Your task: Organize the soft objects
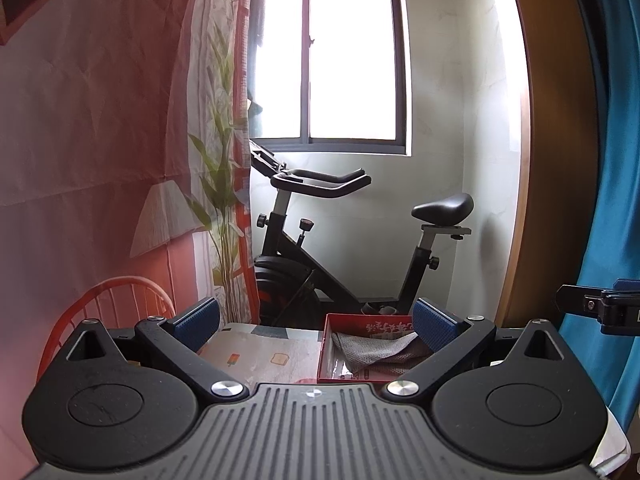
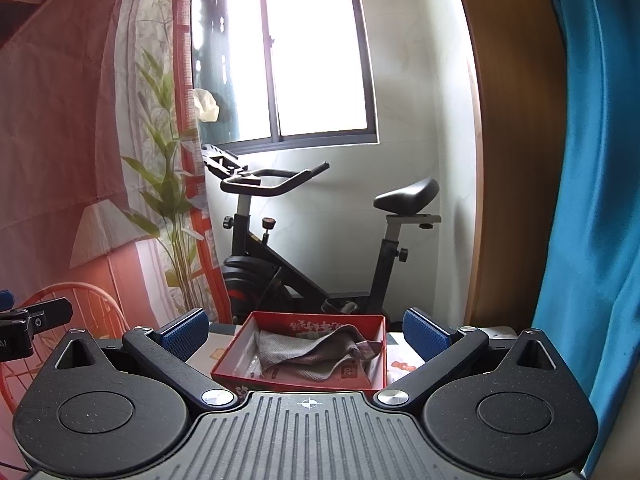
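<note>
A: How far is the task?

B: I think nearly done. The grey cloth (image 2: 316,354) already lies crumpled inside the red box (image 2: 378,360) on the table (image 1: 264,354); I see nothing soft outside.

A: Its direction?

B: The long axis runs left to right.

A: The tongs?

B: The left gripper (image 1: 316,320) and right gripper (image 2: 306,330) are both wide open, holding nothing.

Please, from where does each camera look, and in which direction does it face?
Left wrist: sits behind the open left tongs, facing the window; the right tongs' tip shows at right.
Right wrist: sits behind the open right tongs, facing the same way; the left tongs' tip shows at left.
Shared: red box holding cloth, exercise bike.
</note>
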A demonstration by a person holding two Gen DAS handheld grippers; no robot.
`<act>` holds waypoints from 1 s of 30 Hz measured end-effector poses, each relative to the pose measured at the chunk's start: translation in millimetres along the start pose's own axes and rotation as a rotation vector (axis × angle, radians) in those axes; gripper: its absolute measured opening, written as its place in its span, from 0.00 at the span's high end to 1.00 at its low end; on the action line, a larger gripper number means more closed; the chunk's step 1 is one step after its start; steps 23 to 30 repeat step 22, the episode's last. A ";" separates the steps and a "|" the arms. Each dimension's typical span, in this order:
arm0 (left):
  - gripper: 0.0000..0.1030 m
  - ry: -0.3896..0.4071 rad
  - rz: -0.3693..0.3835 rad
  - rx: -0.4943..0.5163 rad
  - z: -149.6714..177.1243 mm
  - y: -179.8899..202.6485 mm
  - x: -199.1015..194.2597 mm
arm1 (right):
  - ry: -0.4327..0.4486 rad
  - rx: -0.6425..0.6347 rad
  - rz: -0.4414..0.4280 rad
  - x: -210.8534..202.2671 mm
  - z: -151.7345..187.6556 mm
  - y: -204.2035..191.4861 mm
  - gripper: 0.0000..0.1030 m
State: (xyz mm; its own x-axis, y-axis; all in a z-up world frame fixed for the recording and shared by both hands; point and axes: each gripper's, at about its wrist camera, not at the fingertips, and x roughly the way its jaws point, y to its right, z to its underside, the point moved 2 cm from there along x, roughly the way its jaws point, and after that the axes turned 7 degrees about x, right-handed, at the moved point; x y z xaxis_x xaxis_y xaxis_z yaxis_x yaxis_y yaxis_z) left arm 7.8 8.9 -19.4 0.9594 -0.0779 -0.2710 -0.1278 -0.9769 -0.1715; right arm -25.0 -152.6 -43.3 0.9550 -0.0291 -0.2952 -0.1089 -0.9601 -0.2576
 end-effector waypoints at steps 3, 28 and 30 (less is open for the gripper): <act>0.00 0.003 -0.003 -0.001 -0.2 1.1 -1.5 | 0.001 -0.001 0.003 -1.7 0.4 0.1 0.00; 0.00 0.016 -0.018 -0.002 -1.1 3.7 -7.2 | 0.006 -0.006 0.008 -1.7 1.0 1.3 0.00; 0.00 0.016 -0.018 -0.002 -1.1 3.7 -7.2 | 0.006 -0.006 0.008 -1.7 1.0 1.3 0.00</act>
